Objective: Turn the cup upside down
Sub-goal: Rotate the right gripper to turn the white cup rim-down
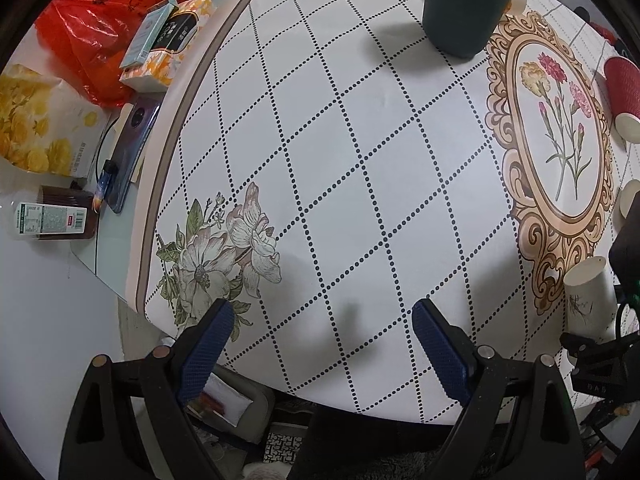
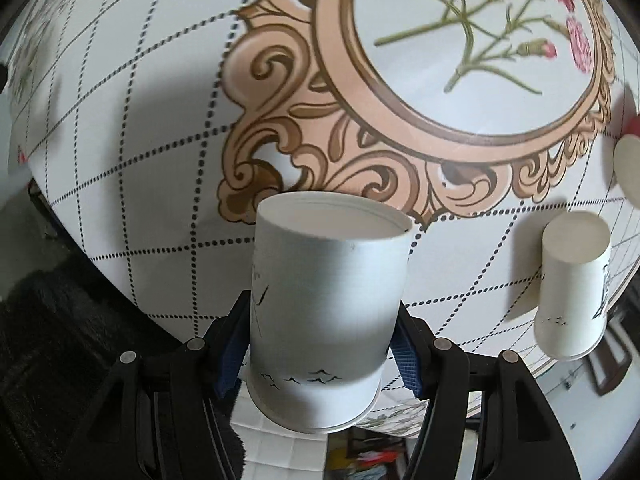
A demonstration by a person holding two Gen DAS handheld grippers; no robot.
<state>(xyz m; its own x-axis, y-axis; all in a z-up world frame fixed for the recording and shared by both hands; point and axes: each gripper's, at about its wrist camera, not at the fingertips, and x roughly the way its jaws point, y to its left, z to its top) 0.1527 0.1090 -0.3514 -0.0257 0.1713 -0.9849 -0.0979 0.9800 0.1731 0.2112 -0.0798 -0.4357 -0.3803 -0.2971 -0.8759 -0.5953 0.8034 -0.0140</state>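
My right gripper (image 2: 320, 340) is shut on a white paper cup (image 2: 324, 312), held upside down with its recessed base up and its rim low, near the table's front edge. The same cup shows at the right edge of the left wrist view (image 1: 590, 304), with the right gripper's black body beside it. My left gripper (image 1: 322, 336) is open and empty above the front edge of the table (image 1: 360, 140). A second white paper cup (image 2: 574, 284) stands upside down to the right. A dark green cup (image 1: 466, 4) stands upright at the far side.
A red paper cup (image 1: 622, 92) lies on its side at the right. Left of the round table are a red bag (image 1: 92, 28), tissue packs (image 1: 172, 44), a phone (image 1: 134, 152) and a bottle (image 1: 52, 218). The table's front edge lies just below the left gripper.
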